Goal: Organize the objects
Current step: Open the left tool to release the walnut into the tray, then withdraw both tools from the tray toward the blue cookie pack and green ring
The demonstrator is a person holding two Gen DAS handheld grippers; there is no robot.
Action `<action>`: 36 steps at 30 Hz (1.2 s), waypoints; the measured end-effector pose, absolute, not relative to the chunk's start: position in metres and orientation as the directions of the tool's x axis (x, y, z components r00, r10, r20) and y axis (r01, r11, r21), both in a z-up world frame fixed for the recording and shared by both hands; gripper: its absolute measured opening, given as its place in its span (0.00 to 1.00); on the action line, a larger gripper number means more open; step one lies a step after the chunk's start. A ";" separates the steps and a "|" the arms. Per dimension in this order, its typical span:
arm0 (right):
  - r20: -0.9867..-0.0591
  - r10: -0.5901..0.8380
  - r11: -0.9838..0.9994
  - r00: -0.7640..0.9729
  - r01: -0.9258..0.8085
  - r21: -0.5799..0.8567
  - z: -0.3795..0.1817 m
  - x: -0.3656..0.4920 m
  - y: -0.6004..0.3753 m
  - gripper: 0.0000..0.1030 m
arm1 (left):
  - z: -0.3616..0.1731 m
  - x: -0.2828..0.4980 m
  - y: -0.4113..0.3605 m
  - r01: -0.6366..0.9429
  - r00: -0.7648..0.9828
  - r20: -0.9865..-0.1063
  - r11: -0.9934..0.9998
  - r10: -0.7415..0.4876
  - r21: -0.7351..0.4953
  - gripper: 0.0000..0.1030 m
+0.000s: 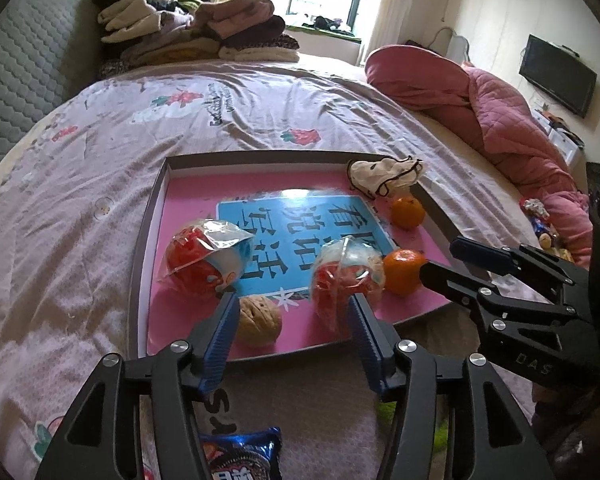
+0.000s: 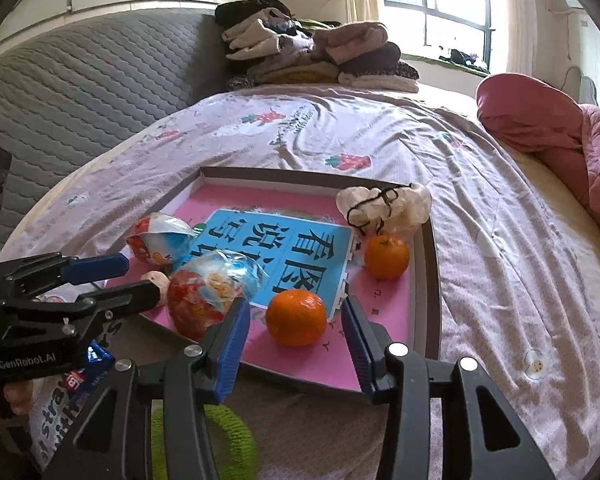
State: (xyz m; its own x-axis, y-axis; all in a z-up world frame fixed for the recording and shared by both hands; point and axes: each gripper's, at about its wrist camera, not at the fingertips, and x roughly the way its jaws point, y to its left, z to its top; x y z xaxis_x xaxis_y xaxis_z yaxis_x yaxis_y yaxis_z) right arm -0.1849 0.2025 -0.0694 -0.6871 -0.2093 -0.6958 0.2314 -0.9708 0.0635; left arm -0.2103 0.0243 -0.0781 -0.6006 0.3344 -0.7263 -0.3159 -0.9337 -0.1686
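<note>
A shallow grey-rimmed tray (image 1: 152,216) with a pink and blue printed floor lies on a bed (image 1: 80,168) under a patterned sheet. Inside it sit two red snack packets (image 1: 204,252) (image 1: 346,276), a walnut (image 1: 258,320), two oranges (image 2: 296,316) (image 2: 386,256) and a cream drawstring pouch (image 2: 384,208) (draped over the far rim). The left claw (image 1: 294,312) hangs over the tray's near edge, its blue pads parted and gripping nothing, walnut and nearer packet just beyond them. The right claw (image 2: 296,324) is likewise partly open and empty, the nearer orange lying just beyond its tips. A blue biscuit packet (image 1: 240,456) lies on the bed below the left claw.
</note>
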 end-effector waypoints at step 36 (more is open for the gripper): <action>-0.570 -0.221 -0.968 -0.791 0.248 0.032 -0.029 -0.155 0.202 0.54 | -0.021 -0.162 0.013 -0.259 -0.756 -0.607 -0.964 0.244 -0.066 0.65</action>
State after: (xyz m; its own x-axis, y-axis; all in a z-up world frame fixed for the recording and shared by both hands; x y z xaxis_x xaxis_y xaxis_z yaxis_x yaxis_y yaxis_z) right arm -0.1551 0.2020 -0.0290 -0.7914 -0.2212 -0.5699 0.2475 -0.9683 0.0321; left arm -0.1625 0.0126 -0.0210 -0.7565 0.2443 -0.6067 -0.2586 -0.9638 -0.0656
